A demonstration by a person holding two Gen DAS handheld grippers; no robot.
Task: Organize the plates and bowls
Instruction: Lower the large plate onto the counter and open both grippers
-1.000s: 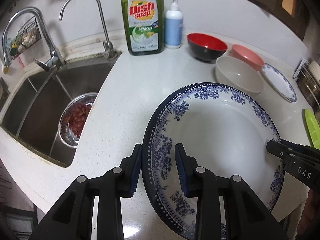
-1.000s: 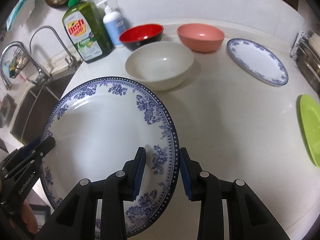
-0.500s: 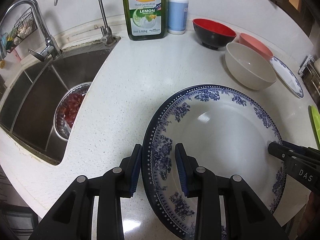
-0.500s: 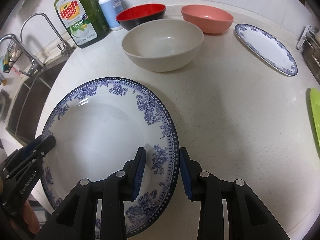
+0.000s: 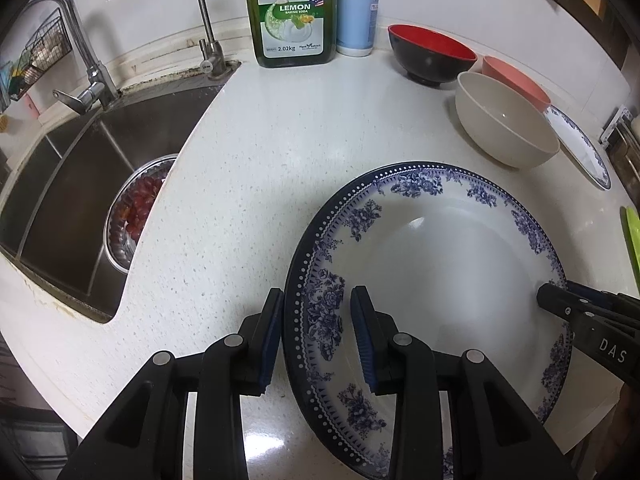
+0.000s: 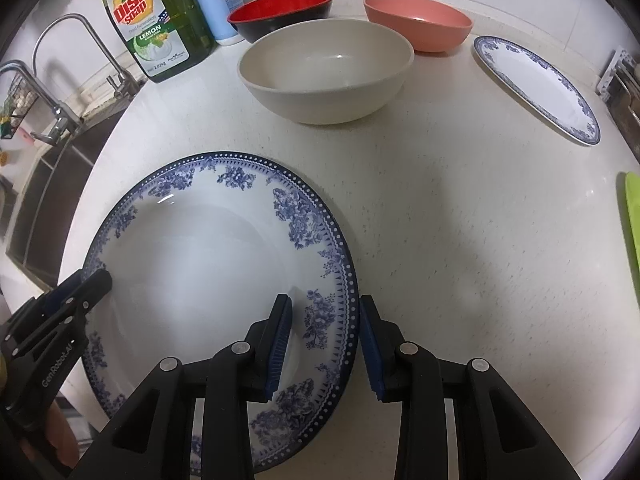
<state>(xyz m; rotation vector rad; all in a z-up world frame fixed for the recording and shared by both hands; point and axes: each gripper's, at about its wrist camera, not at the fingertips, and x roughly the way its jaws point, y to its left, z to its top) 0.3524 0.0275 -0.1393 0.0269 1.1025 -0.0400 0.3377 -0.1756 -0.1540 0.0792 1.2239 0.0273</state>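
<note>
Blue-and-white porcelain sits between both your grippers: the large floral plate (image 5: 440, 264) is pinched at its left rim by your left gripper (image 5: 318, 334) and at its right rim by your right gripper (image 6: 325, 346), low over the white countertop (image 6: 460, 220), just in front of the beige bowl (image 6: 326, 70)
</note>
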